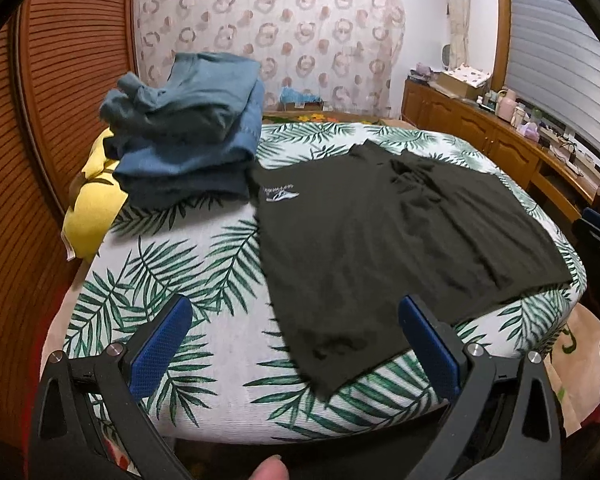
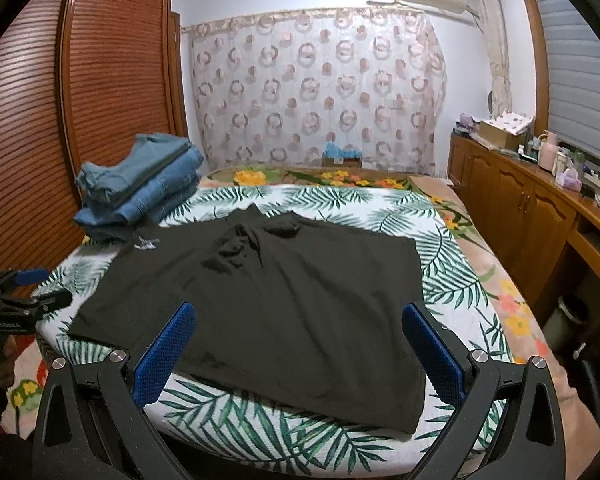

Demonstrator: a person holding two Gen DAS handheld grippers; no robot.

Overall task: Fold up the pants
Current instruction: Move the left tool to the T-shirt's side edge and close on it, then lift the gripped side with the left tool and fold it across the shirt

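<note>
The black pants (image 2: 268, 292) lie spread flat on the bed (image 2: 452, 276), just ahead of the fingers of both grippers, I think so that the near edge is easy to take. The left gripper (image 1: 296, 344) and the right gripper (image 2: 298, 346) are both wide apart and hold nothing. Beyond the fingers to the left sits a pile of folded jeans (image 2: 148, 184), then a patterned curtain (image 2: 320, 96).

One pair of black pants (image 2: 268, 292) lies spread on the one leaf-print bed (image 2: 260, 432). One stack of folded blue garments (image 2: 148, 184) sits beside it — the layer count is unclear. Two grippers — left gripper (image 1: 296, 340), right gripper (image 2: 298, 344).
</note>
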